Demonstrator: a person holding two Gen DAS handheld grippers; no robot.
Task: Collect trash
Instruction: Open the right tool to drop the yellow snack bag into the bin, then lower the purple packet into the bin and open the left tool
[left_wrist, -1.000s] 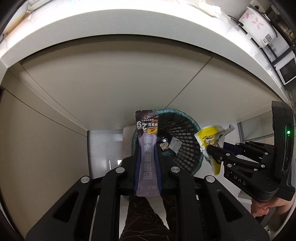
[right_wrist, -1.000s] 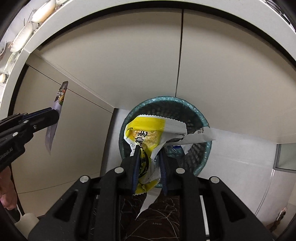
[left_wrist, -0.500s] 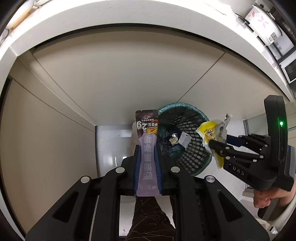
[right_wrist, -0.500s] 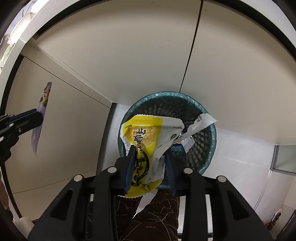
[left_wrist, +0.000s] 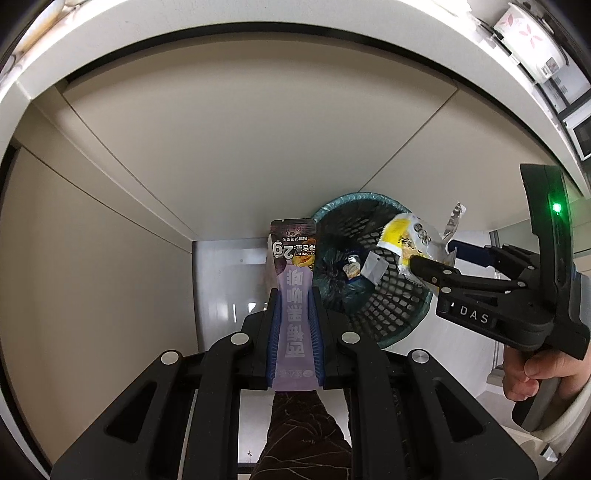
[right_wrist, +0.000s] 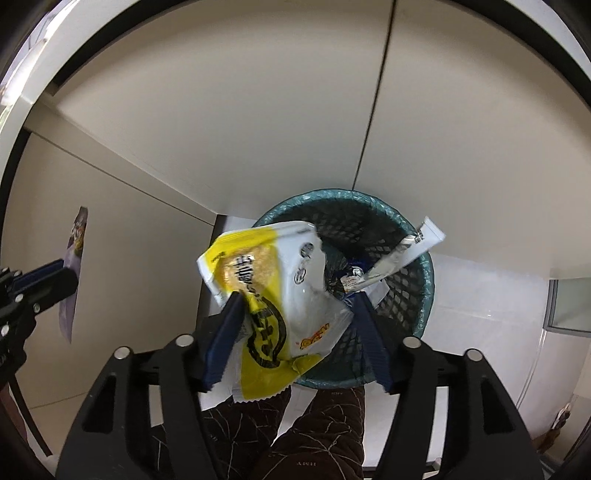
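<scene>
Low in the right wrist view, the right gripper (right_wrist: 295, 334) has just spread its jaws, freeing the yellow snack wrapper (right_wrist: 271, 295) above the mesh bin (right_wrist: 424, 295), while the left gripper (left_wrist: 295, 332) clamps the purple wrapper (left_wrist: 295, 310).

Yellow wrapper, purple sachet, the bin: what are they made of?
Yellow wrapper: thin glossy plastic film, crinkled, with shiny highlights. Purple sachet: smooth, matte-looking plastic or foil laminate, flat. Bin: rigid dark plastic mesh, probably, lined with a thin teal bag folded over its rim.
</scene>
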